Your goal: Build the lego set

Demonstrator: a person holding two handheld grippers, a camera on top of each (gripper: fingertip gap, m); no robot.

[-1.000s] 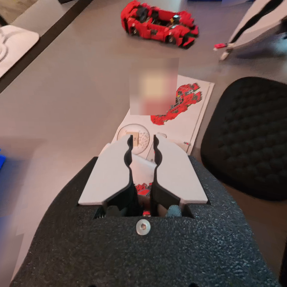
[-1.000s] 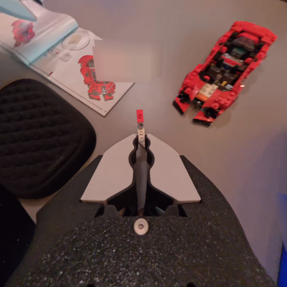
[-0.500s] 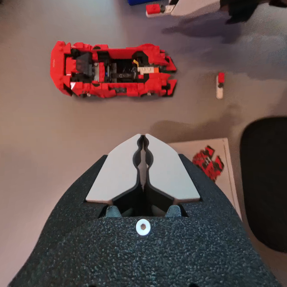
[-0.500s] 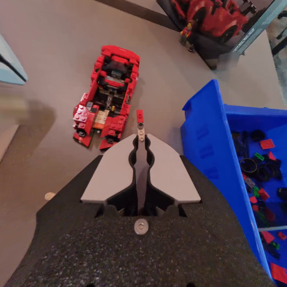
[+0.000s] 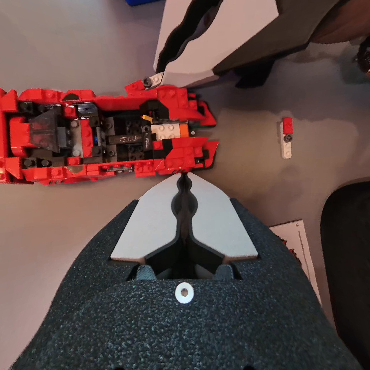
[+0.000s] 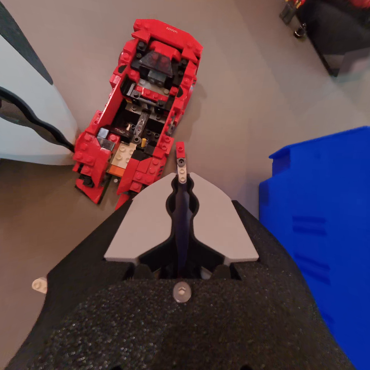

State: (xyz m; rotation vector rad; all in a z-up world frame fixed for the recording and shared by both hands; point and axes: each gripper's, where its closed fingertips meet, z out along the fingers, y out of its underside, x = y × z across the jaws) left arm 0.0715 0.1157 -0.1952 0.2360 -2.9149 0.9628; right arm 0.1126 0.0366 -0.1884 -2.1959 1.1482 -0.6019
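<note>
So both tongs swung in: left gripper [image 5: 184, 176], closed empty, braces the car [image 5: 104, 134] while right gripper [image 6: 182, 176] brings its pinched strip [image 6: 181, 162] alongside.

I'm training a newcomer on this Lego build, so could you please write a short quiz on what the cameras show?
1. True or false: the right gripper is empty.
2. The left gripper, shut, has its tips against the red car's: A) rear wing, B) side near the nose, C) underside?
3. Fill in: the bin beside the right gripper is ____.
Key: 1 false, it pinches a small white-and-red plate assembly; 2 B; 3 blue.
</note>
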